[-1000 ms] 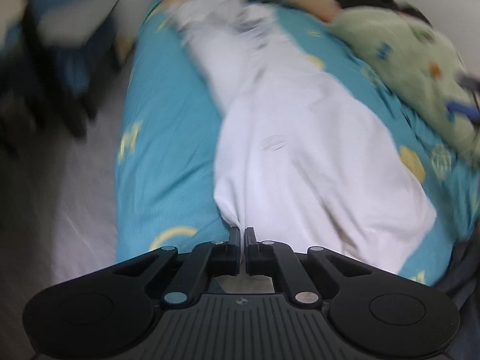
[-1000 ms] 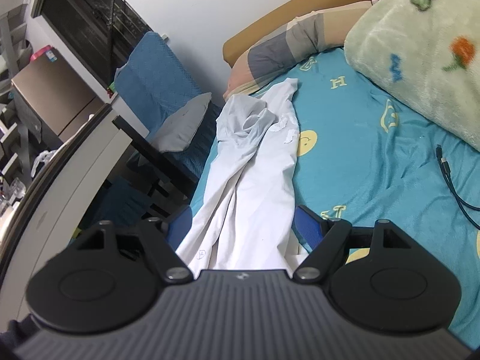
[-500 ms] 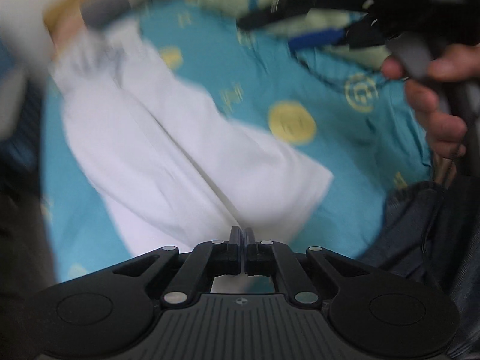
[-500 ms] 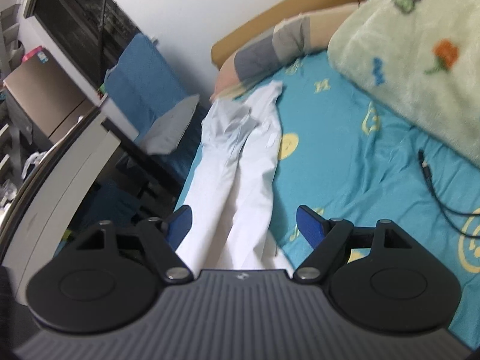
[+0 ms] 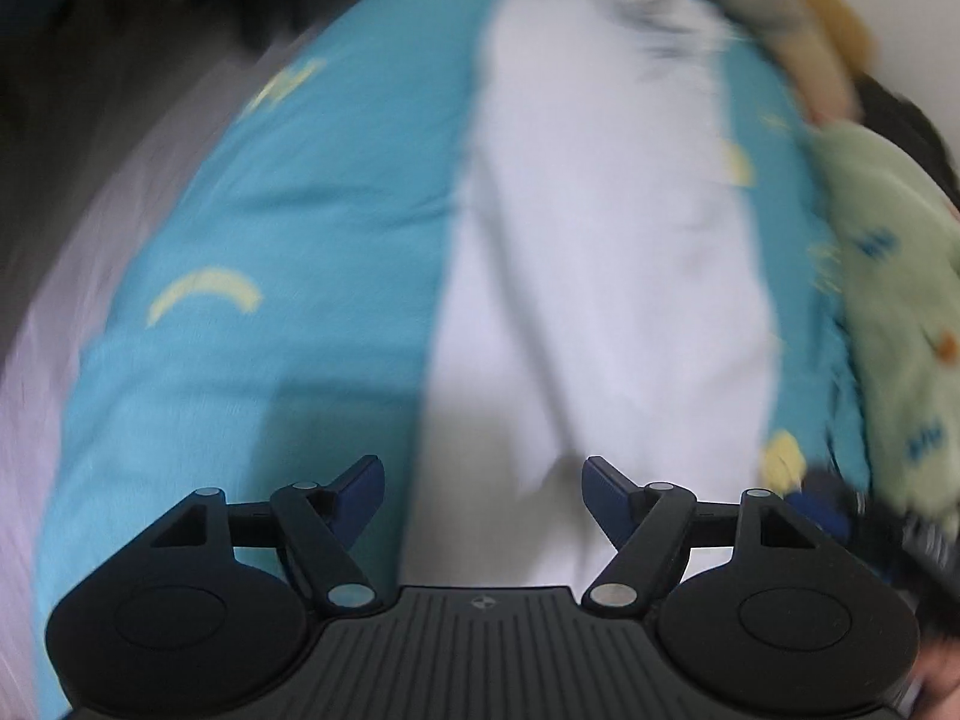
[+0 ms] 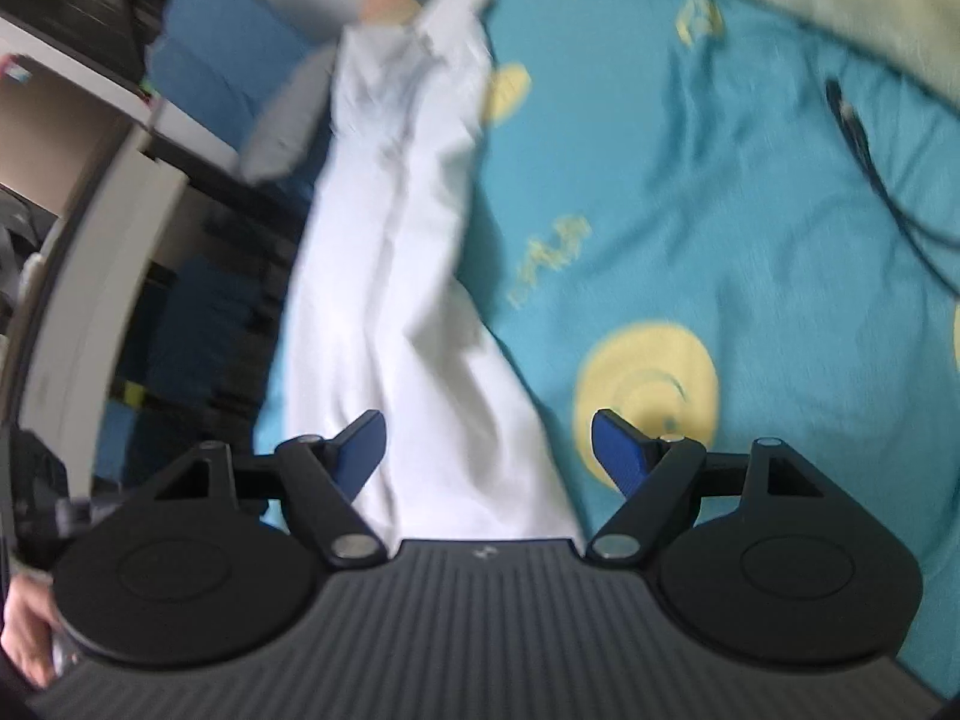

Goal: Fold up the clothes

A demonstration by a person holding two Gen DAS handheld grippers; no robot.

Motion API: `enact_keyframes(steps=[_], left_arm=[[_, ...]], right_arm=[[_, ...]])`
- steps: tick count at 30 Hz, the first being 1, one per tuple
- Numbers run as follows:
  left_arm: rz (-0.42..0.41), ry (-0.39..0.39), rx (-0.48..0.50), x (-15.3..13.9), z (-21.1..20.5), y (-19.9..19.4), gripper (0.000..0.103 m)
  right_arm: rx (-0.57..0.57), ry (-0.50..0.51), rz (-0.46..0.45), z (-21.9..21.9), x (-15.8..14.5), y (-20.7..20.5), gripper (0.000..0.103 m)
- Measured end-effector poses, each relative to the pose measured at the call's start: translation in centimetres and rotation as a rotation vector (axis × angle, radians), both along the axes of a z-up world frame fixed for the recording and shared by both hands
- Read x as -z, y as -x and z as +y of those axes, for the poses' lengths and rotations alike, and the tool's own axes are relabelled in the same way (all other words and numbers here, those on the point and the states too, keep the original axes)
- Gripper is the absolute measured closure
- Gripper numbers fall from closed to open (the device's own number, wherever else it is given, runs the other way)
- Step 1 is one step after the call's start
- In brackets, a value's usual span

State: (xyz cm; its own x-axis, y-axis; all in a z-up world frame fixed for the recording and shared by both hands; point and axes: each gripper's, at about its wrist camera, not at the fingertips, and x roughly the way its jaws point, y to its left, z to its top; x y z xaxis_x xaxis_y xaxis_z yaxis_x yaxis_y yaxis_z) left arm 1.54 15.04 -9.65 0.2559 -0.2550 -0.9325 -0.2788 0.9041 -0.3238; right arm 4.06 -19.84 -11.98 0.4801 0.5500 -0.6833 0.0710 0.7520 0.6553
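Both views motion-blurred. White garment (image 5: 600,276) lies lengthwise on the teal bed sheet (image 5: 288,240), running from the bottom centre of the left wrist view to the upper centre, where its far end is rumpled. In the right wrist view the same garment (image 6: 390,252) runs from bottom centre to upper centre-left, along the left edge of the sheet (image 6: 690,192).

Left gripper (image 5: 483,477): released, blue-tipped fingers (image 5: 360,483) spread wide, nothing between them; the near end of the garment lies under the gap.

Right gripper (image 6: 487,441): likewise released, fingers (image 6: 621,450) apart, holding nothing, garment hem below the gap.

Pale green blanket (image 5: 900,324) at the right edge of the left wrist view. Black cable (image 6: 870,162) lies on the sheet at the right of the right wrist view. Blue chair (image 6: 222,60) in the upper left.
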Motion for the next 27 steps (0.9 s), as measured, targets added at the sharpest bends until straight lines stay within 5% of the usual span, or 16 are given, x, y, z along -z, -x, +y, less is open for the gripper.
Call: enact_keyframes(steps=[3, 5, 9, 12, 16, 20, 21, 24, 27], left_arm=[[0.023, -0.016, -0.013, 1.3, -0.4, -0.1, 0.028], [0.011, -0.049, 0.029, 1.5, -1.9, 0.0, 0.018], [0.001, -0.036, 0.084, 1.5, -3.7, 0.9, 0.019], [0.013, 0.006, 0.078, 1.4, -3.5, 1.5, 0.04], [0.023, -0.002, 0.077, 1.0, -3.3, 1.9, 0.09], [-0.013, 0.031, 0.056, -0.4, -2.6, 2.4, 0.096], [-0.027, 0.05, 0.044, -0.9, -2.0, 2.6, 0.096], [-0.068, 0.126, -0.002, -2.3, 0.1, 3.5, 0.096], [-0.124, 0.255, -0.068, -3.8, 2.1, 4.1, 0.097]], right_arm=[[-0.001, -0.005, 0.05, 0.1, 1.5, 0.1, 0.033], [-0.002, -0.027, 0.054, 0.3, 2.0, 0.3, 0.033], [-0.026, -0.184, 0.121, 0.7, 2.9, 0.8, 0.044], [-0.085, -0.149, 0.114, 2.1, 2.6, 1.5, 0.045], [-0.133, -0.057, 0.098, 3.6, 1.6, 2.2, 0.045], [-0.249, 0.116, 0.041, 6.4, 0.1, 3.3, 0.047], [-0.278, 0.176, 0.021, 7.2, -0.2, 3.7, 0.052], [-0.292, 0.312, -0.008, 8.6, -1.1, 4.5, 0.091], [-0.195, 0.239, -0.01, 6.6, -3.2, 4.0, 0.099]])
